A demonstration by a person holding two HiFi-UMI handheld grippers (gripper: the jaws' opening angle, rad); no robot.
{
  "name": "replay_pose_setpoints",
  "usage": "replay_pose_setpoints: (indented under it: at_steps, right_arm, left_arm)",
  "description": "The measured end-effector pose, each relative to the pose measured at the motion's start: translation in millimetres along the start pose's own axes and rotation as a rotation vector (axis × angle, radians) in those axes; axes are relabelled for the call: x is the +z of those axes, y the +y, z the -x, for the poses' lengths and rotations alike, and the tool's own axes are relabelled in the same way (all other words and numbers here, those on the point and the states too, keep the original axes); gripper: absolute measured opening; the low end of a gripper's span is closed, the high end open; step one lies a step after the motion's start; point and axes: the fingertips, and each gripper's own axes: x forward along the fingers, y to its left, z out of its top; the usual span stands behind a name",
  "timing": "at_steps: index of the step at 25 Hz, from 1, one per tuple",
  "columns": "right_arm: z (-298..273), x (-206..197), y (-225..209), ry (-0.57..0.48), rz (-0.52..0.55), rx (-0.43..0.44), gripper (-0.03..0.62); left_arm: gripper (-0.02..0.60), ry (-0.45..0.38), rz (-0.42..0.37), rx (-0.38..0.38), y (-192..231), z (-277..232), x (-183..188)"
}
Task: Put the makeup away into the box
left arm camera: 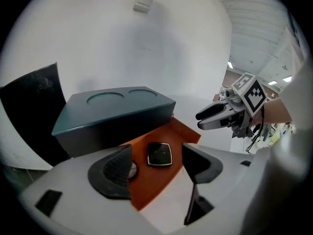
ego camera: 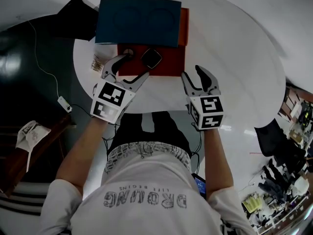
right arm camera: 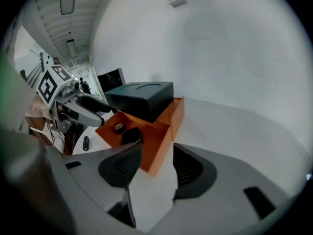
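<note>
Makeup compact point(ego camera: 151, 58) and a small round pot point(ego camera: 128, 52) lie inside the orange box point(ego camera: 171, 68); its dark lid point(ego camera: 138, 21) sits askew. Left tongs point(ego camera: 137, 65) and right tongs point(ego camera: 191, 72) are spread, pinching nothing. Small items point(ego camera: 98, 62) lie on the table point(ego camera: 234, 58) beside the box, so the task is judged unfinished.

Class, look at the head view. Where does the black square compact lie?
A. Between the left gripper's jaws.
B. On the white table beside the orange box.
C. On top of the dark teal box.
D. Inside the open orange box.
D: the black square compact lies on the floor of the orange box, with the orange walls around it.
</note>
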Motion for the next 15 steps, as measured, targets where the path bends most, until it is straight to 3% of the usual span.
replay_pose_setpoints:
  at_steps: [3, 15]
  right_arm:
    - [-3.3, 9.6, 19.5, -0.006, 0.033, 0.035, 0.213]
    - [-32.5, 35.2, 109.1, 0.008, 0.168, 0.181, 0.213]
  left_arm:
    - [0.33, -0.042, 0.032, 0.03, 10.6, 17.7, -6.3]
    - [0.33, -0.049, 0.154, 0.159, 61.4, 78.1, -62.0]
